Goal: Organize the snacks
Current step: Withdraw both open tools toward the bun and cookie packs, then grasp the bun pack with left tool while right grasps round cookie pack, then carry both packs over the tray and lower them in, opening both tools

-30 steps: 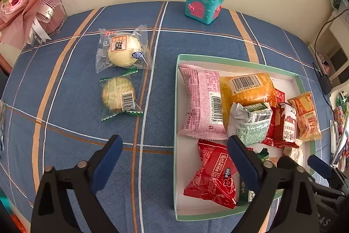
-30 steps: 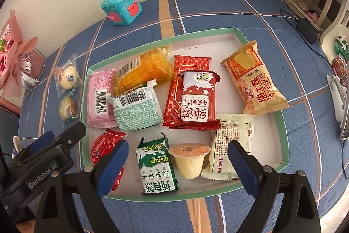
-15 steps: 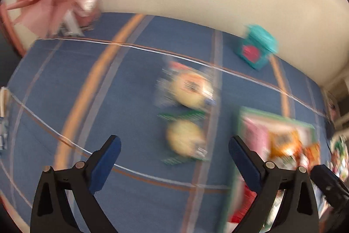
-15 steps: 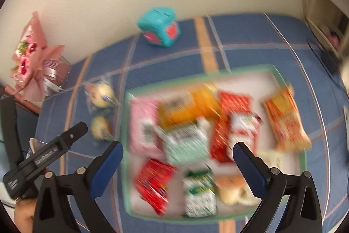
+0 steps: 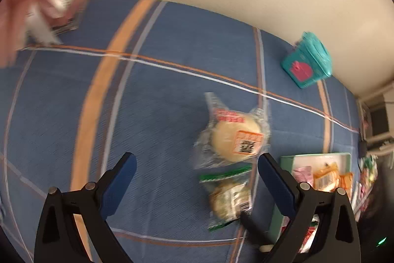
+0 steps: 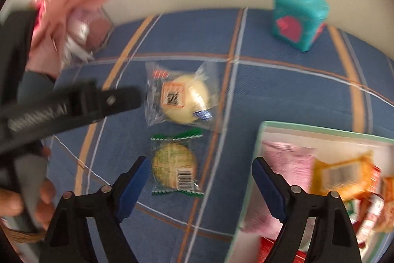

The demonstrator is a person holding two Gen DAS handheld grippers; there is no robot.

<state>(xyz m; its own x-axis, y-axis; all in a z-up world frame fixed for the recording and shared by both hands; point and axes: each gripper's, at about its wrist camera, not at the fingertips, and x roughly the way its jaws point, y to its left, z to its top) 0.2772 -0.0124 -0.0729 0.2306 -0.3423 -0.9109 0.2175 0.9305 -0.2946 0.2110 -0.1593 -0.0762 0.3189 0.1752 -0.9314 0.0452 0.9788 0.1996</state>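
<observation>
Right gripper, jaws just narrowing yet clasping nothing, straddles the green-edged pastry packet (light, crinkly, slippery film, crumbly inside): pinch gently across the round middle.

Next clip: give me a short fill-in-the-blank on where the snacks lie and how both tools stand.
1. Two wrapped cakes, the pale bun and the green-edged pastry, lie ____ the tray.
2. The cloth under them is mainly ____.
3. The right tool is open, its jaws either side of the ____ pastry.
4. The left tool holds ____.

outside; blue; green-edged; nothing
</observation>
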